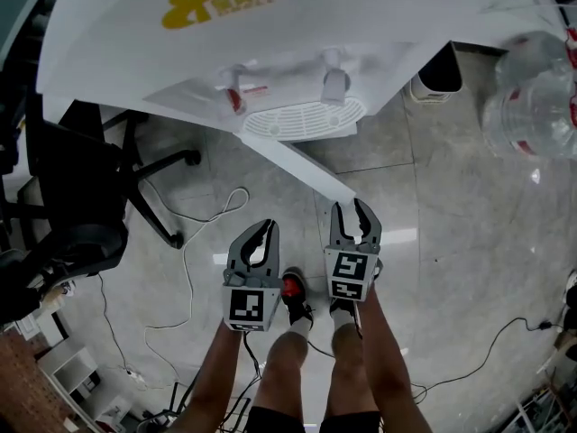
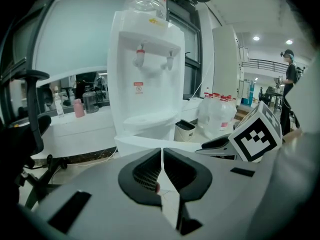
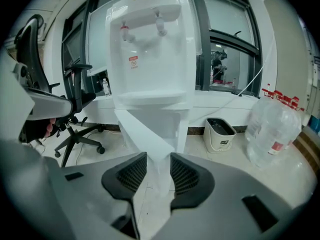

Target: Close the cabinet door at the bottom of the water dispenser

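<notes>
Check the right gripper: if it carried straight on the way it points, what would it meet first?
The open cabinet door: its free edge lines up with the gap between the right gripper's parted jaws. Whether it already sits between the tips is unclear; the water dispenser stands behind it.

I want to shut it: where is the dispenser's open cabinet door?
Head view, centre: the cabinet door juts from the water dispenser, its free edge just ahead of the right gripper.

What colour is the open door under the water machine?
The cabinet door is white; clearest in the right gripper view.
</notes>
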The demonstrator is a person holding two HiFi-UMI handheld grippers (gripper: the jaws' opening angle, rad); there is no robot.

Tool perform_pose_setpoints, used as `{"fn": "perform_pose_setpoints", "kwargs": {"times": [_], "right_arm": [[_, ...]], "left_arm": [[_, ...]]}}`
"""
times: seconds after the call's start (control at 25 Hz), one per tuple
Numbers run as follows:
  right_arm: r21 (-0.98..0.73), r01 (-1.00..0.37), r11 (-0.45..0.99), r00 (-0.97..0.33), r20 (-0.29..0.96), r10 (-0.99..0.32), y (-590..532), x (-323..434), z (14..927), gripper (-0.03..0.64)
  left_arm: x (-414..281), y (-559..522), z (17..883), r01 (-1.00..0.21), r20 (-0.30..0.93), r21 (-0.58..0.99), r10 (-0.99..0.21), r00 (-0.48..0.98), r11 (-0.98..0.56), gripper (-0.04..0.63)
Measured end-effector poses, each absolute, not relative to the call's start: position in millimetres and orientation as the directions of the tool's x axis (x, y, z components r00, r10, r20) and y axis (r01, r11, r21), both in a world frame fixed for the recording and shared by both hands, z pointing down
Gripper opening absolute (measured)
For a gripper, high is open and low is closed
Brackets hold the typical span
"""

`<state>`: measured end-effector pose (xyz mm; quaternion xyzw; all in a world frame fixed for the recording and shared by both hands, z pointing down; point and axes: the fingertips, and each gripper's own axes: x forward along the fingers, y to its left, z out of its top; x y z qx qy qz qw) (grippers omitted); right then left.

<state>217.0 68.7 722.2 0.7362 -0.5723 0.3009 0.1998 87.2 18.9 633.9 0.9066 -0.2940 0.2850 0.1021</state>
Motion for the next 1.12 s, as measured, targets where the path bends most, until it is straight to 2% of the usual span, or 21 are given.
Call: {"fn": "perform_pose_setpoints", "kwargs": {"times": [0.24,0.92,1.12], "right_arm": [[-0.059,-0.959,-0.277,0.174,0.649,-0.741,59.0,235.8,722.2,0.135],[-0.062,-0.952,-0.299,0.213,0.564,-0.798,21.5,292.1,722.8,0.123],[-0.051,-0.953,-0.300,0.225,0.546,-0.807,13.1,301.6,722.7,0.120]], "left_arm": [[103.2,12.8,637.5,-0.581,0.568,0.008,-0.475,0.672,-0.814,0.035],[125.7,-14.4,656.8,-0.584,0.543,-0.017,-0.498,0.677,-0.812,0.034],[131.3,-22.4,653.8,-0.588,0.500,-0.025,-0.520,0.693,-0.808,0.035]]}}
